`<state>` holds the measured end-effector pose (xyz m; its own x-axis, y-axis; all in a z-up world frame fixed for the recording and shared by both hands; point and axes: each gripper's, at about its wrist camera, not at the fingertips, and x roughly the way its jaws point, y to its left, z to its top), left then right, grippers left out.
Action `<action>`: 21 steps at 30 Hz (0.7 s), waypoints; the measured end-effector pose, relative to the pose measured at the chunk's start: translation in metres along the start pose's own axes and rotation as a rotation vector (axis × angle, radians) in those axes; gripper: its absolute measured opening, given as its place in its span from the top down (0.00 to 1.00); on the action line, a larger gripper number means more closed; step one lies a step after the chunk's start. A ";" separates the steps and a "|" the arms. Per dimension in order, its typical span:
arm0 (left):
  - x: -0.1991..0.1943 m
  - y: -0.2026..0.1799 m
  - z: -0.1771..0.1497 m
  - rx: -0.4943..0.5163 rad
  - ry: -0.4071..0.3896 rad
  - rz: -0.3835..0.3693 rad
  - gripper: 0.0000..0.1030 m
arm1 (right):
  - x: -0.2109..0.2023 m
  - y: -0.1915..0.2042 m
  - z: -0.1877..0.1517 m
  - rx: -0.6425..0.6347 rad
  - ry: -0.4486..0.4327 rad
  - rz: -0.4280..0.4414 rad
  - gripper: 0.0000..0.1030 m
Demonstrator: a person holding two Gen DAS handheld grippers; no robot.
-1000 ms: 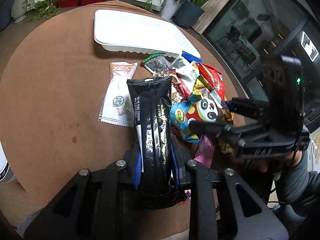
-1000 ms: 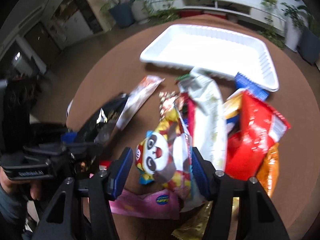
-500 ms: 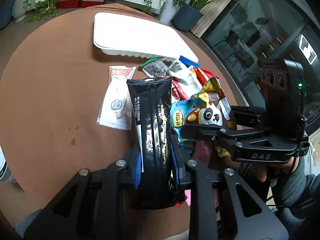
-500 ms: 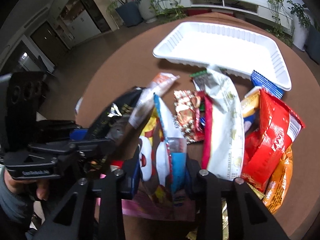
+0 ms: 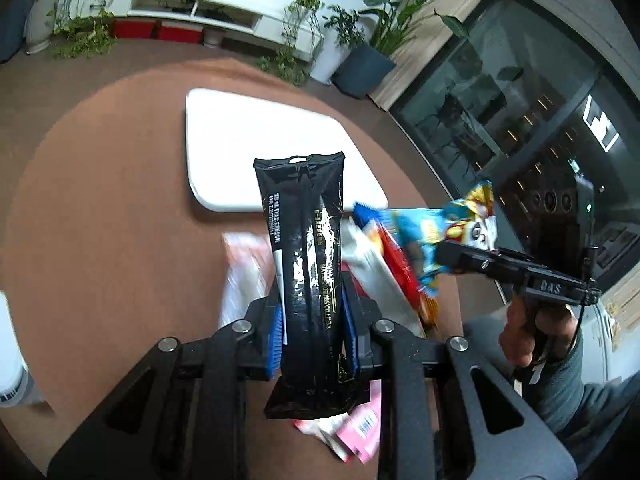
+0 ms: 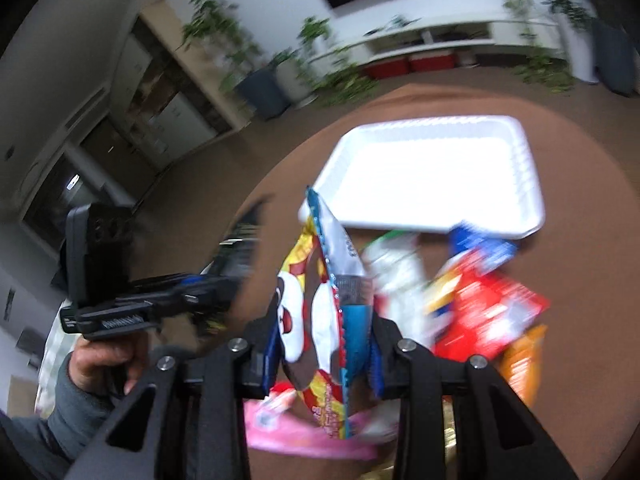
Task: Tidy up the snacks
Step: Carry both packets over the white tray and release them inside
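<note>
One white tray [image 5: 256,148], two tools, roughly nine snack packets

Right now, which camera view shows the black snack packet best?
The left wrist view: the black snack packet stands sharp and nearly whole, clamped in the left gripper. The right wrist view shows only a blurred dark edge of it at the left.

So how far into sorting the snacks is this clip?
Early. Done: nothing, the white tray holds no snacks. In hand: the left gripper clamps a black packet, the right gripper a panda packet, both lifted. Left: the pile, including the red bag and pink packet.
</note>
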<state>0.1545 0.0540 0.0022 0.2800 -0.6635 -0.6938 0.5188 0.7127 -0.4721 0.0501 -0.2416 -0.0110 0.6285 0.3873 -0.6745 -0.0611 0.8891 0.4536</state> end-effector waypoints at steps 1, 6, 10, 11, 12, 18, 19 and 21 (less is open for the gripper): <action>0.000 0.004 0.010 0.005 -0.008 0.016 0.78 | -0.005 -0.013 0.009 0.012 -0.027 -0.038 0.64; 0.014 0.015 0.065 0.030 -0.024 0.085 0.78 | -0.015 -0.066 0.049 0.079 -0.099 -0.181 0.64; 0.038 0.018 0.106 0.049 -0.025 0.135 0.78 | -0.002 -0.094 0.079 0.117 -0.095 -0.178 0.64; 0.045 0.019 0.114 0.053 -0.015 0.149 0.78 | 0.007 -0.097 0.086 0.118 -0.085 -0.167 0.64; 0.056 0.021 0.121 0.048 -0.002 0.150 0.78 | 0.018 -0.102 0.093 0.114 -0.067 -0.152 0.64; 0.119 0.032 0.139 0.035 0.114 0.196 0.78 | 0.071 -0.131 0.101 0.165 0.086 -0.052 0.64; 0.129 0.033 0.138 0.037 0.134 0.208 0.78 | 0.080 -0.137 0.099 0.179 0.112 -0.031 0.64; 0.146 0.035 0.133 0.038 0.175 0.220 0.78 | 0.095 -0.144 0.099 0.204 0.154 0.023 0.64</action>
<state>0.3209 -0.0484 -0.0438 0.2473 -0.4417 -0.8624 0.4922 0.8239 -0.2808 0.1951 -0.3567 -0.0826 0.5020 0.4534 -0.7365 0.0937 0.8181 0.5674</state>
